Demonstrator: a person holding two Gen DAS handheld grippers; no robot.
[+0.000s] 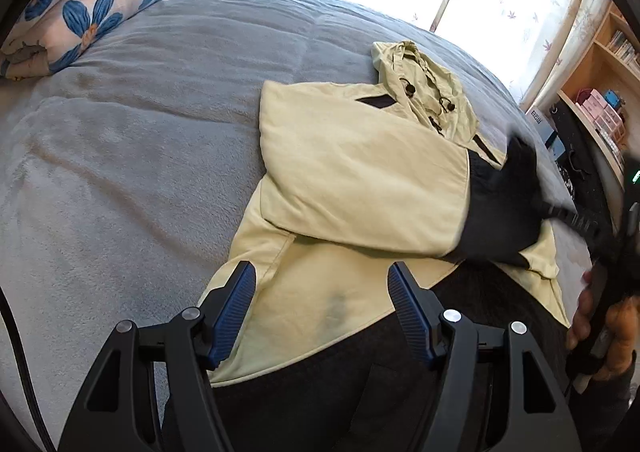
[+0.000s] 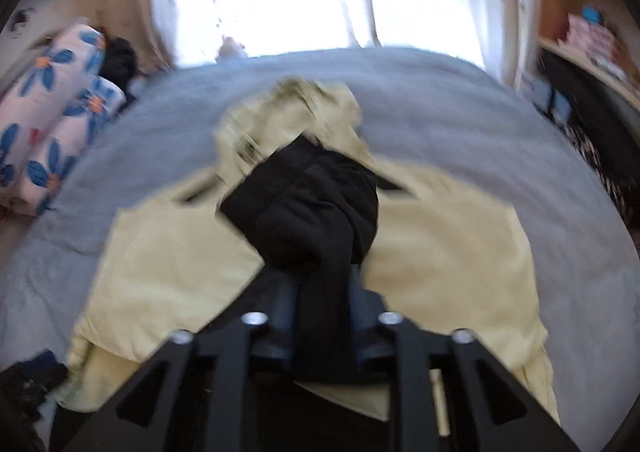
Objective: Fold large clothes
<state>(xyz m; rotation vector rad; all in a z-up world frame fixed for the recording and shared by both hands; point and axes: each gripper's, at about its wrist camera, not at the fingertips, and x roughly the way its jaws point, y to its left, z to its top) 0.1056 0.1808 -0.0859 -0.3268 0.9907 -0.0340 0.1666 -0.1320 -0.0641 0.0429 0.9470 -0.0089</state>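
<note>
1. Right now the pale yellow hooded jacket [image 1: 360, 180] lies flat on the grey bed [image 1: 140, 112], hood toward the window, one sleeve folded across the chest.
2. Left gripper [image 1: 322, 316]: jaws wide apart, nothing between them, hovering over the jacket's lower hem.
3. Right gripper [image 2: 320, 304]: jaws clamped on the black ribbed cuff [image 2: 304, 212] of the sleeve, held above the jacket front. This view is motion-blurred.
4. Rolled floral quilt [image 1: 92, 8] sits at the bed's far left edge; bookshelf [image 1: 600, 64] on the right.
</note>
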